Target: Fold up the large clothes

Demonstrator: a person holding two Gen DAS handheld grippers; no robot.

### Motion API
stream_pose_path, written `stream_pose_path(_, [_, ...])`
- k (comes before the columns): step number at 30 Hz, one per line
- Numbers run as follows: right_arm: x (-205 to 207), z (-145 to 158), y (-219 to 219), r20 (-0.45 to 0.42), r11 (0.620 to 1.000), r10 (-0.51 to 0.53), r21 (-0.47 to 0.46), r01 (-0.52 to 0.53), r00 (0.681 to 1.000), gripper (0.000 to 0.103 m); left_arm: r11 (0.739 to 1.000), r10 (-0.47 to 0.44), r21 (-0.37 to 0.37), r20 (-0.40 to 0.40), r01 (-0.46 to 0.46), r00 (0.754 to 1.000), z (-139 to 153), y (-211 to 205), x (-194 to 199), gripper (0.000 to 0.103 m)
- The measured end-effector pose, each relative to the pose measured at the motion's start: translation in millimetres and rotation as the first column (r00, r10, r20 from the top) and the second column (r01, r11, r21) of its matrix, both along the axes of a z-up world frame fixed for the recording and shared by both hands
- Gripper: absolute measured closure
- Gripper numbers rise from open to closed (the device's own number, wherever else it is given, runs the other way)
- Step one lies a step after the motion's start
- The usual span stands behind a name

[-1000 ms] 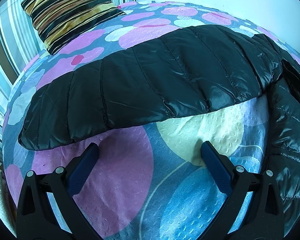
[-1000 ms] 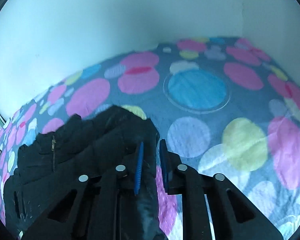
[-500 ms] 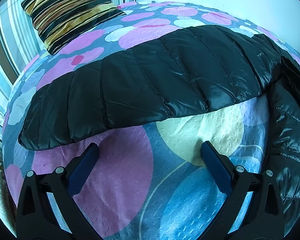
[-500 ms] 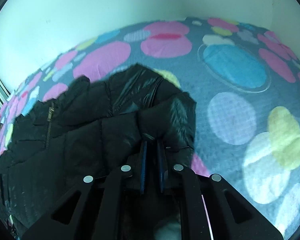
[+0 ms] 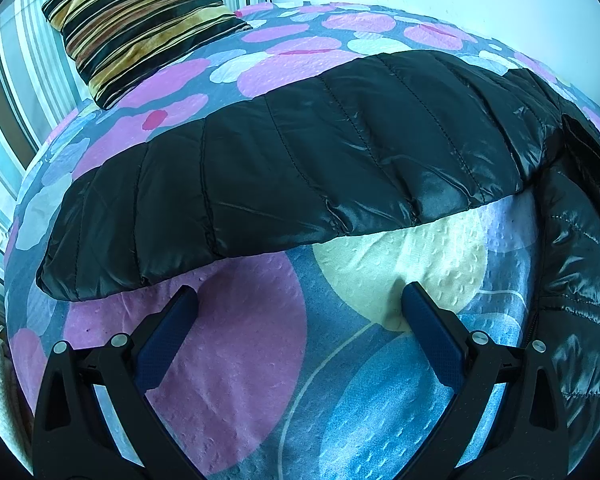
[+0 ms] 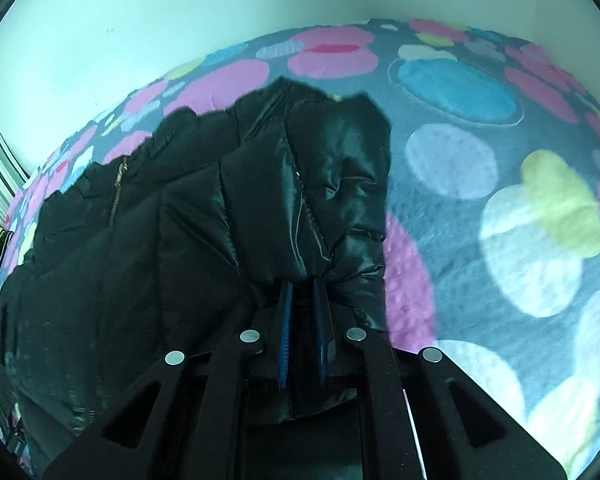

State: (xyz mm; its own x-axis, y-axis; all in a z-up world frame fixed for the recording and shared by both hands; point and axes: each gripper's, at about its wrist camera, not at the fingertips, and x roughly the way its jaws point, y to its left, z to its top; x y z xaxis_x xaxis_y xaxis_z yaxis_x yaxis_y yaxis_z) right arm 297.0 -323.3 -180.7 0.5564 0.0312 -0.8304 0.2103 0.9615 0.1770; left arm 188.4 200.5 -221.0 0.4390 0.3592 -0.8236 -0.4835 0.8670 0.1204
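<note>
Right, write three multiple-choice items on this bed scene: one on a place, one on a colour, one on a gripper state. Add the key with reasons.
1. Where does the striped cushion lie?
A. at the far left corner of the bed
B. on the jacket
C. between the left gripper's fingers

2. What colour is the puffer jacket?
A. red
B. black
C. white

3. How does the right gripper stand?
A. wide open over bare bedspread
B. out of view
C. shut on the jacket

Key: 1 A, it rests on the spotted bedspread beyond the sleeve; 2 B, glossy black quilting; 3 C, the blue pads pinch a jacket fold, while the left gripper stands open.
</note>
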Motion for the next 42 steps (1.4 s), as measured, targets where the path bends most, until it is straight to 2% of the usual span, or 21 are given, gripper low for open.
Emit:
stream_pose_path(3, [-1, 2, 8, 0.012, 0.999, 0.003, -0.047, -0.003, 1.000, 0.093, 1.000, 0.000, -0.003, 0.002, 0.000, 1.000, 0, 0, 0, 0.002])
stream_pose_path(6, [-2, 2, 6, 0.021, 1.000, 0.000, -0.029, 0.001, 1.000, 0.093, 1.000, 0.000, -0.005, 0.001, 0.000, 1.000, -1, 0, 0, 0.002])
stream_pose_path(10, [-5, 12, 12, 0.032, 0.997, 0.005, -0.076, -0.003, 0.999, 0.091, 1.000, 0.001, -0.009, 0.001, -0.001, 1.000, -2, 1, 0, 0.002])
stream_pose_path(13, [-12, 24, 18, 0.054, 0.995, 0.010, -0.100, -0.005, 0.998, 0.078, 1.000, 0.001, -0.010, 0.000, -0.001, 1.000, -2, 1, 0, 0.002])
stream_pose_path(15, [-22, 36, 24, 0.081, 0.994, 0.014, -0.112, -0.005, 0.997, 0.063, 1.000, 0.001, -0.008, 0.000, -0.001, 1.000, -2, 1, 0, 0.002])
stream_pose_path(18, [-39, 53, 39, 0.120, 0.987, 0.032, -0.163, -0.012, 0.992, 0.057, 1.000, 0.001, -0.009, 0.000, -0.001, 1.000, -1, 1, 0, 0.002])
stream_pose_path(22, [-50, 61, 48, 0.129, 0.983, 0.035, -0.184, -0.011, 0.991, 0.057, 1.000, 0.001, -0.009, 0.000, -0.001, 1.000, -1, 1, 0, 0.002])
stream_pose_path(26, [-48, 59, 61, 0.115, 0.981, 0.057, -0.189, -0.034, 0.992, 0.057, 1.000, 0.001, -0.008, 0.000, -0.001, 1.000, -2, 1, 0, 0.002])
stream_pose_path(29, [-46, 54, 80, 0.116, 0.969, 0.094, -0.240, -0.064, 0.989, 0.057, 1.000, 0.001, -0.009, 0.000, -0.001, 1.000, -2, 1, 0, 0.002])
stream_pose_path(31, [-40, 49, 86, 0.115, 0.968, 0.103, -0.240, -0.073, 0.988, 0.057, 1.000, 0.001, -0.011, 0.001, -0.001, 1.000, -2, 1, 0, 0.002])
stream_pose_path(33, [-31, 39, 91, 0.099, 0.971, 0.108, -0.223, -0.084, 0.989, 0.057, 1.000, 0.001, -0.009, 0.000, -0.001, 1.000, -2, 1, 0, 0.002])
stream_pose_path(37, [-15, 25, 98, 0.061, 0.956, 0.132, -0.272, -0.111, 0.989, 0.057, 1.000, 0.001, -0.009, 0.000, -0.001, 1.000, -2, 0, 0, 0.002])
stream_pose_path(39, [-9, 15, 94, 0.038, 0.961, 0.126, -0.254, -0.112, 0.991, 0.055, 1.000, 0.001, -0.010, 0.000, -0.001, 1.000, -2, 0, 0, 0.002])
stream_pose_path(42, [-10, 9, 91, 0.044, 0.963, 0.120, -0.249, -0.105, 0.992, 0.054, 1.000, 0.001, -0.009, -0.001, -0.001, 1.000, -2, 0, 0, 0.002])
